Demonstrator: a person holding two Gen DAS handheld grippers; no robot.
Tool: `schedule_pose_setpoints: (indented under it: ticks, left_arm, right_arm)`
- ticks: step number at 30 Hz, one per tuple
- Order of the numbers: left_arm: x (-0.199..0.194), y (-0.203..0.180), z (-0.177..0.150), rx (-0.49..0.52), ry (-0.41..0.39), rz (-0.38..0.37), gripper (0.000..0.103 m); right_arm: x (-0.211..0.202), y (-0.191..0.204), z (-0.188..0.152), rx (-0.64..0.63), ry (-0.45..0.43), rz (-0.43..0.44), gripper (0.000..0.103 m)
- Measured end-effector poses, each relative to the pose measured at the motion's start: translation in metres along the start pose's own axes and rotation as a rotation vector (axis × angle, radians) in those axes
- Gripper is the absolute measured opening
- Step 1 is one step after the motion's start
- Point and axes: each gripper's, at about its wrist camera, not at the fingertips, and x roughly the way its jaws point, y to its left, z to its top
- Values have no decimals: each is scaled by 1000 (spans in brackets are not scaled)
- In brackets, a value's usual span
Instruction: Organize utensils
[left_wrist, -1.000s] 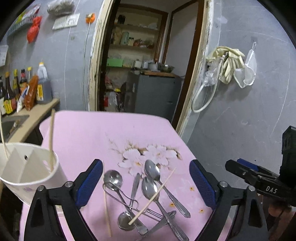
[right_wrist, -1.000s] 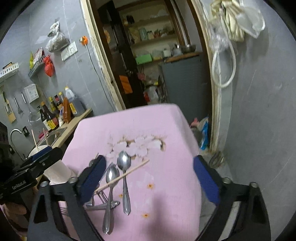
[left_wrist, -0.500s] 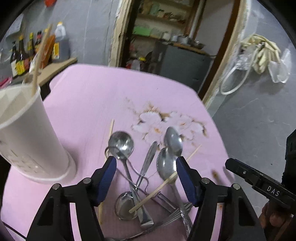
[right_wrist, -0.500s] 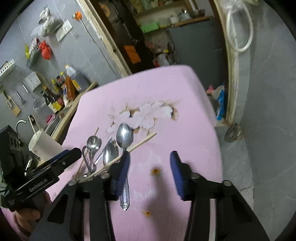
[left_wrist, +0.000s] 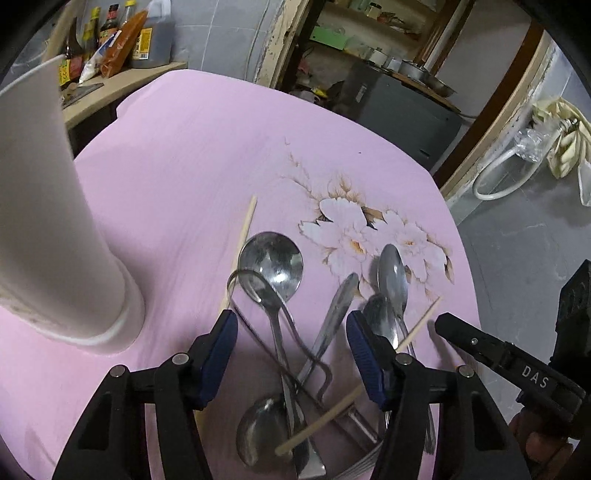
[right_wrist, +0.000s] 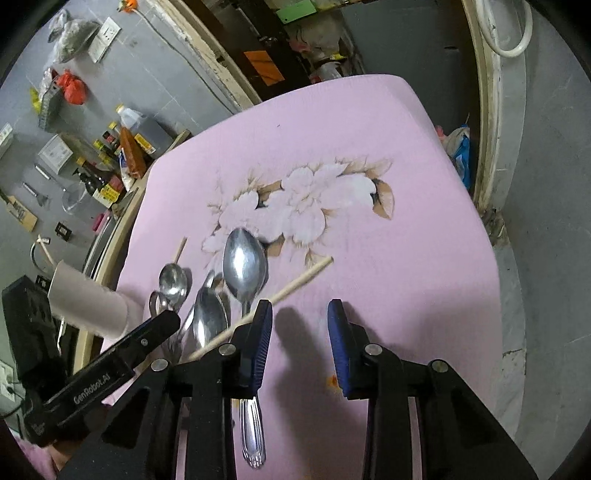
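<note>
The biggest risk sits with the left gripper (left_wrist: 288, 332): its jaws have just been closing and now straddle a tangle of crossed metal, with the round ladle spoon (left_wrist: 271, 264), a flat utensil handle (left_wrist: 334, 314) and a bent wire piece (left_wrist: 258, 295) all between the pads, none of them pressed yet. If it closes here it may pinch two or three handles at once, and lifting would then drag the rest of the pile across the pink tablecloth (left_wrist: 184, 166). The chopstick (left_wrist: 332, 413) lying over the handles could be flipped off the table.

The tall white cup (left_wrist: 51, 221), at about nine o'clock from the left gripper and near it, looks like the likely holder; a swing with a long handle might knock it over.

The right gripper (right_wrist: 300, 343) has also just been closing, and stands unclenched over bare cloth. The large spoon (right_wrist: 244, 264) lies at about eleven o'clock from it, its handle passing under the left-hand finger, so a squeeze here would probably catch nothing. The chopstick's far end seems to touch that same finger, though the overlap is hard to read
</note>
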Motion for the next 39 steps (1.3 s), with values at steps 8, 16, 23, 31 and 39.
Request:
schedule_pose_setpoints:
  ticks: [8,16,23,31,39]
  left_arm:
    - [11,-5,9,13,23,41,48]
    - [11,-3,12,35,34,82,34]
    - [12,-5,13,41,46,88,33]
    - [6,-2,13,19,63,30,28]
    - [-33,-10,7,89,7,-66,26]
  right_arm:
    - [21,8,21,17,52,-17,28]
    - [33,19,27,15,84,-13,21]
    - [43,19,37,71,126,0,17]
    - [35,1,23,181,89,44,4]
    - [-15,-3,-14,217,-18,114,4]
